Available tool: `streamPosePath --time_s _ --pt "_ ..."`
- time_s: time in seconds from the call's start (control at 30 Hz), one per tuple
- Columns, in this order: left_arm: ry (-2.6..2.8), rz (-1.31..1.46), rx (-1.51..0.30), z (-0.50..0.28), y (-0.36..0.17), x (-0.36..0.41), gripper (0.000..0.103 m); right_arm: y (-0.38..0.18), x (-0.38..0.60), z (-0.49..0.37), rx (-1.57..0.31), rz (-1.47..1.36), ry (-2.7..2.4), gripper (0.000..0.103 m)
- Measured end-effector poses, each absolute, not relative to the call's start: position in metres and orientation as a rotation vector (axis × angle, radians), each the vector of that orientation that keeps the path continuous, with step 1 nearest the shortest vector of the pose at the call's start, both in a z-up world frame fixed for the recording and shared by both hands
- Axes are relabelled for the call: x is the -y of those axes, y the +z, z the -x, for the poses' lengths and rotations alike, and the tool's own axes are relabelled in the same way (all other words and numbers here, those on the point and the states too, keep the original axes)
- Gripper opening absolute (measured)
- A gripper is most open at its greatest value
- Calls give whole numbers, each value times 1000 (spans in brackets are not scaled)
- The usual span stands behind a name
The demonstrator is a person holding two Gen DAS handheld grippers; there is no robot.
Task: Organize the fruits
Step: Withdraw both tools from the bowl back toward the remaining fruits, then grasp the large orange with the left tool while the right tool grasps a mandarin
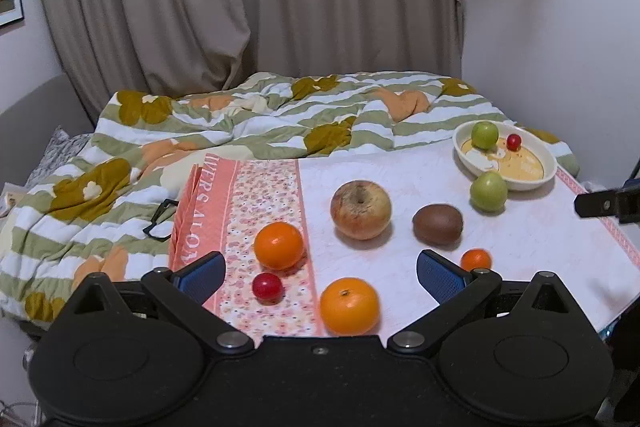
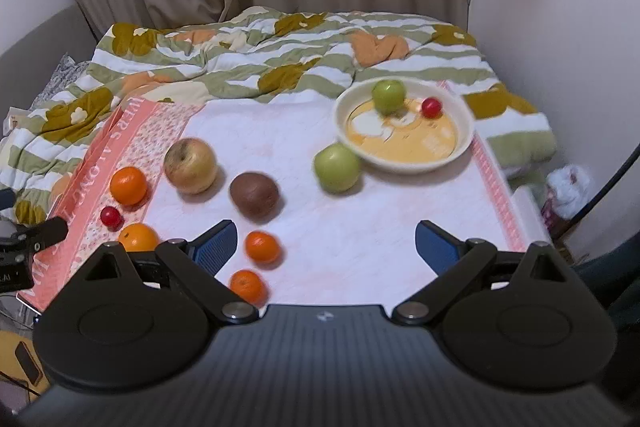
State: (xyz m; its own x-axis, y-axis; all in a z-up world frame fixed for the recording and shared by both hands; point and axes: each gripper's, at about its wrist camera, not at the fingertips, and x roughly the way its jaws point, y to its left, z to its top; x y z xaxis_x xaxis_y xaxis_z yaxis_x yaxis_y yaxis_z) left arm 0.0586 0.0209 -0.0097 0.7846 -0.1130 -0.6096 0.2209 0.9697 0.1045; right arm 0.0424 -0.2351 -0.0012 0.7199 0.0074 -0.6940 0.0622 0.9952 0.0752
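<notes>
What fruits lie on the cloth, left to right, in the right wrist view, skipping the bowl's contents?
Red cherry tomato → big apple → kiwi → green apple. The oranges overlap these in order, so they are left out.

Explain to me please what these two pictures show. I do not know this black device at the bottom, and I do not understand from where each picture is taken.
A person holds one hand-held gripper in each hand. Each carries a camera looking forward along its two blue-padded fingers, so the black device is the gripper itself. One picture comes from the left gripper, the other from the right gripper. Both are open and hold nothing.

On the pink and white cloth lie a large yellow-red apple, a brown kiwi, two big oranges, two small mandarins, a small red fruit and a green apple. The cream bowl contains another green apple and another small red fruit.
</notes>
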Motion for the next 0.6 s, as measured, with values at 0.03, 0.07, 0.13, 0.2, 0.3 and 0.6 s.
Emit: streamPosePath --time_s 0.03,0.07,0.13,0.2,0.3,0.6 --pt "-190 -177 -644 -60 -13 -25 103 -7 229 -42 -765 -98 -33 103" --pt "-199 -178 -645 -62 -17 -29 103 -14 222 -41 -765 -100 -41 103" --pt "-222 -180 -655 -66 -25 -36 103 -26 213 -39 -762 -111 -56 103" --pt "-247 -181 -664 -69 -33 -41 103 -38 205 -37 -759 -125 -65 103" --pt "-270 -196 -685 -76 -48 -45 103 -54 194 -35 -762 -133 -76 103" --pt "-337 -215 -743 -95 -92 -36 101 -96 173 -42 -790 -90 -65 103"
